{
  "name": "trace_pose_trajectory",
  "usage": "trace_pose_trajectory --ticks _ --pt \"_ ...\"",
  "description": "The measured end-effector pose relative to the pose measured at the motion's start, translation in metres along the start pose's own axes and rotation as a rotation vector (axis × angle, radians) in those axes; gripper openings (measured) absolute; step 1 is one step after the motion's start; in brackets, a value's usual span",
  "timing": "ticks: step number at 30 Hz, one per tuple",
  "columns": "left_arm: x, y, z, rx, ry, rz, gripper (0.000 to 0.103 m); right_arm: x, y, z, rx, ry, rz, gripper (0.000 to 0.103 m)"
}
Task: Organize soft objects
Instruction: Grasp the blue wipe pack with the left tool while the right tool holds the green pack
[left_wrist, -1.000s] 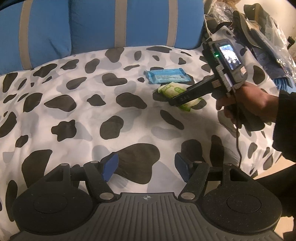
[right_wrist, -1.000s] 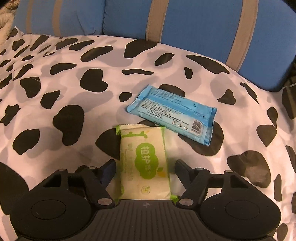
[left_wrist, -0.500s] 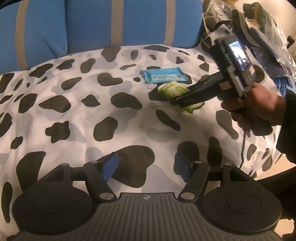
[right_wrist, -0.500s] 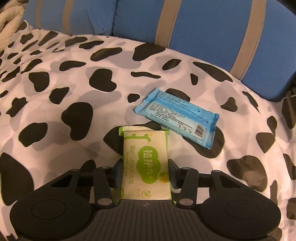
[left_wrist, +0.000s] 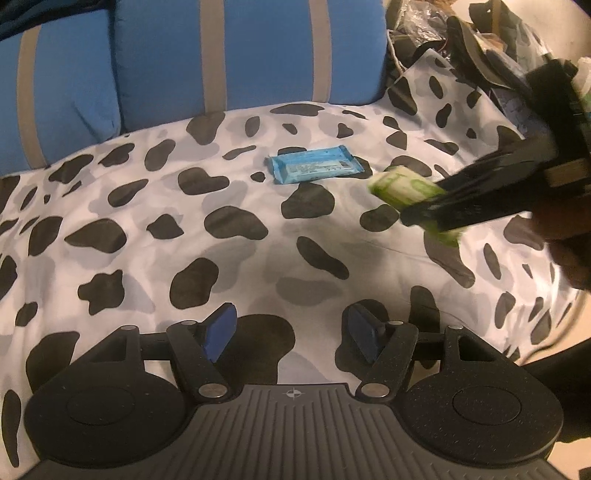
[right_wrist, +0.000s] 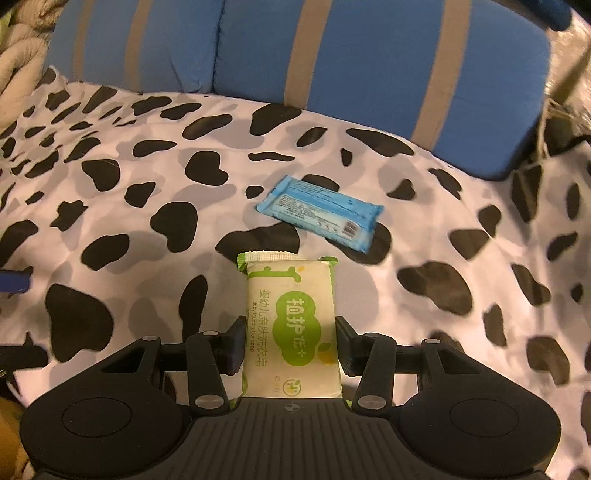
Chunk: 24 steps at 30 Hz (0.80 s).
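A small rectangular packet in cream and green plastic wrap, printed with green Chinese characters and the words "Baby laundry bar soap" (right_wrist: 291, 328), sits lengthwise between the two black fingers of the right gripper (right_wrist: 290, 345), which are closed against its long sides and have it clamped. In the left wrist view the same packet (left_wrist: 406, 192) appears raised off the bedding, held in the air at the tip of the blurred black right gripper (left_wrist: 436, 210), with the person's right hand (left_wrist: 565, 251) dark and blurred behind it at the right edge. Just beyond the soap packet, lying flat on the bedding and not touching it, is a flat light-blue plastic pack of wipes (right_wrist: 319, 212) with white print and a barcode at one end; from the left wrist camera it (left_wrist: 314, 169) lies near the middle of the bed. Both rest over a white quilt patterned with black and grey cow spots (right_wrist: 129, 206) that covers the whole surface. The left gripper (left_wrist: 291, 330) hovers low over the quilt near its front edge, well apart from both packs, its two fingers with blue pads (left_wrist: 221, 328) spread wide and holding nothing. Behind the quilt stand blue cushions with beige vertical stripes (right_wrist: 369, 62). A heap of dark clutter (left_wrist: 480, 44) fills the far right corner.
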<state>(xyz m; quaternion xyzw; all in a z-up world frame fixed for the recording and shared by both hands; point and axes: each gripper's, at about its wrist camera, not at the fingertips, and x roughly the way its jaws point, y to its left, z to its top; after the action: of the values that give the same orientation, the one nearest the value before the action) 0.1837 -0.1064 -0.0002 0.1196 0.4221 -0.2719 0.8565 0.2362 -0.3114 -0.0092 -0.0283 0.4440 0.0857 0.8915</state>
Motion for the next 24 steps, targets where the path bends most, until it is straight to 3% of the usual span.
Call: trace_pose_trajectory --ticks 12,24 --pt "0.011 -0.02 -0.001 0.152 -0.037 0.091 0.066 -0.062 -0.001 -0.045 0.025 0.0 0.02 0.051" --pt "0.063 -0.036 0.034 0.309 -0.064 0.231 0.066 -0.074 -0.02 -0.059 0.127 0.013 0.019 0.051"
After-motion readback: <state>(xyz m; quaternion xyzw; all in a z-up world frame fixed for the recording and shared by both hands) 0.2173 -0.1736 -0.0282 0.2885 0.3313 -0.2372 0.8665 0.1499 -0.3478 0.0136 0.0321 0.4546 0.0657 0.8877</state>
